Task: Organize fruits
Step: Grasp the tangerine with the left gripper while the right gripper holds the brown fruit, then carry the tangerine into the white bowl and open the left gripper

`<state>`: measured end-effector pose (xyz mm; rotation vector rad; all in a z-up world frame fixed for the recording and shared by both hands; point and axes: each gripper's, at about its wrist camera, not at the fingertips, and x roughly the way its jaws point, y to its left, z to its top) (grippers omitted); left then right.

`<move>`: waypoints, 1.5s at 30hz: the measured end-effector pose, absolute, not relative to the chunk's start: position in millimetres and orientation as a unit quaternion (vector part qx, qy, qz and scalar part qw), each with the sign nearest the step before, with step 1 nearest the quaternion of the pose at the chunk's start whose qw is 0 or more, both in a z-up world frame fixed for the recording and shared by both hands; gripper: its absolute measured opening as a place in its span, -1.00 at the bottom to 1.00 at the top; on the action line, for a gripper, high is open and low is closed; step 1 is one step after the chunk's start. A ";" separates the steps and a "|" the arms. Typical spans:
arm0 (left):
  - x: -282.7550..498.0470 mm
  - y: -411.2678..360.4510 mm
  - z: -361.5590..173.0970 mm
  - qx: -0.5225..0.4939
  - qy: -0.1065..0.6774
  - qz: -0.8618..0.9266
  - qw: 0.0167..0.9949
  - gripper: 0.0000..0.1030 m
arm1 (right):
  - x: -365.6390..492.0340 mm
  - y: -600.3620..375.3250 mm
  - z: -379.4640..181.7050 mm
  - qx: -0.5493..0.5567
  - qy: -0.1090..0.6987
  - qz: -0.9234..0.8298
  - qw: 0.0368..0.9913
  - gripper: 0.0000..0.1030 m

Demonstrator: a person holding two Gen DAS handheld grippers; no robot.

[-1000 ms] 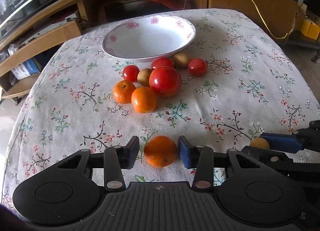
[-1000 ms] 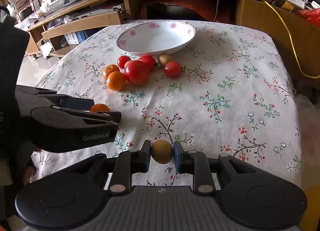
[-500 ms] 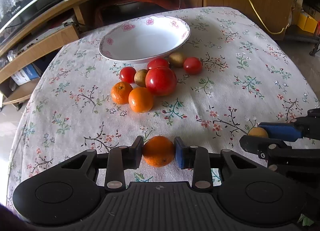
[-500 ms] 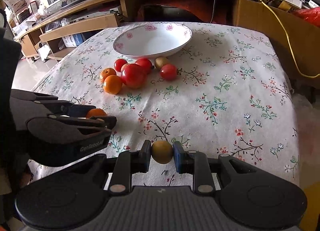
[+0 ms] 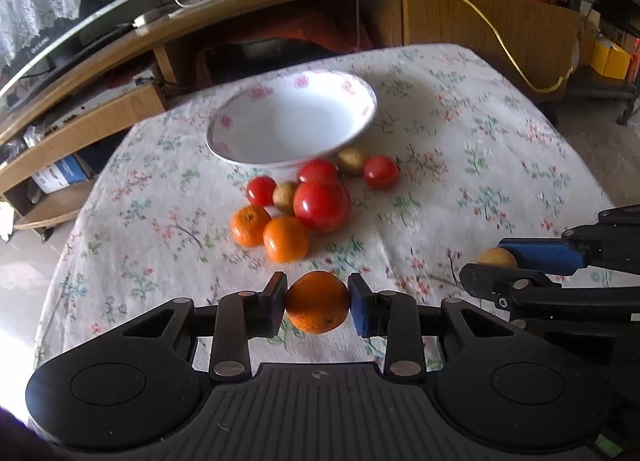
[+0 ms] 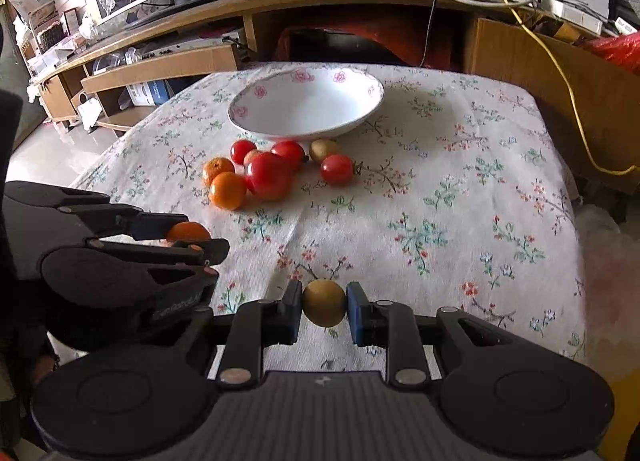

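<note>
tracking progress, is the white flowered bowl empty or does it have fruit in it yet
Empty. The bowl shows only its bare white inside in both views; the tomatoes and other loose fruit lie on the tablecloth beside it.

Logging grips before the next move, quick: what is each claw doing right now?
Left claw: closed on the orange mandarin.
Right claw: closed on the small yellow-brown fruit.

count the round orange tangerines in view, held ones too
3. One round orange tangerine is clamped in the left gripper; two sit touching on the floral tablecloth beside the big red tomato.
</note>
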<state>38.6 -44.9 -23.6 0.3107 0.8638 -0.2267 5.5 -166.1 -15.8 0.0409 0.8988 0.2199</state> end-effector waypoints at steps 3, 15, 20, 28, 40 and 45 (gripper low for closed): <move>41.3 -44.8 -18.3 0.146 0.410 -0.107 0.894 -0.21 | 8.0 -164.9 -9.6 0.017 0.424 0.106 0.899 -0.50; 55.4 -41.8 0.0 0.139 0.387 -0.091 0.907 -0.21 | 23.3 -162.1 7.9 0.014 0.401 0.107 0.910 -0.50; 62.1 -39.9 5.1 0.136 0.380 -0.087 0.911 -0.21 | 31.3 -160.5 14.3 0.011 0.392 0.109 0.913 -0.50; 78.0 -39.0 11.9 0.134 0.372 -0.080 0.915 -0.20 | 47.4 -158.7 21.2 0.009 0.385 0.113 0.916 -0.50; 121.6 -41.1 17.5 0.131 0.368 -0.071 0.918 -0.20 | 89.2 -159.0 29.0 0.006 0.380 0.122 0.917 -0.50; 146.5 -41.0 16.5 0.120 0.375 -0.069 0.917 -0.20 | 115.4 -160.3 29.6 0.005 0.380 0.125 0.916 -0.50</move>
